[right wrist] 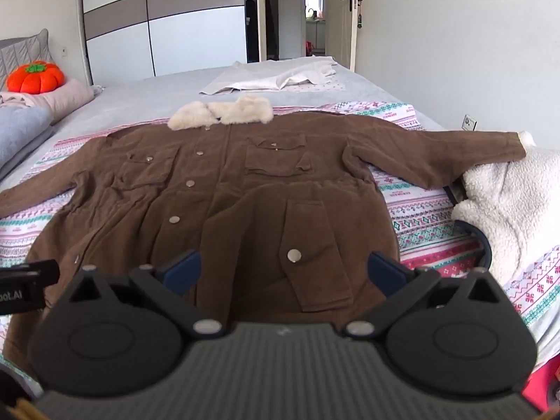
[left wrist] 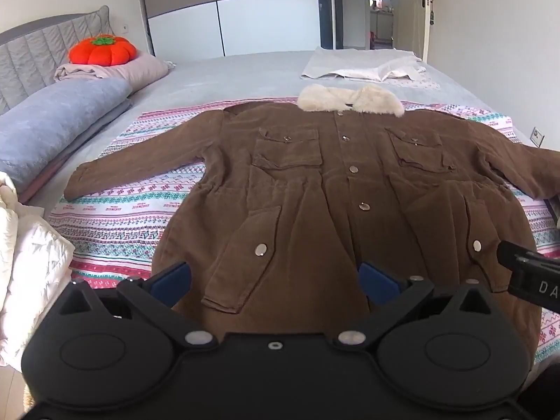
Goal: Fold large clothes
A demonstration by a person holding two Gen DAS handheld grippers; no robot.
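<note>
Brown coat [left wrist: 315, 189] spread flat, front up, on patterned sheet [left wrist: 115, 217] across bed [left wrist: 227, 73], fur collar [left wrist: 350, 99] toward far edge, sleeves out sideways. Left tool [left wrist: 274, 281] and right tool [right wrist: 283, 271] both wide open, empty, above hem at near edge.

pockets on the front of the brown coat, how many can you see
4. Two chest pockets flank the button row, and two lower pockets sit near the hem by the open grippers. The right lower one is partly cut off in the left view.
</note>
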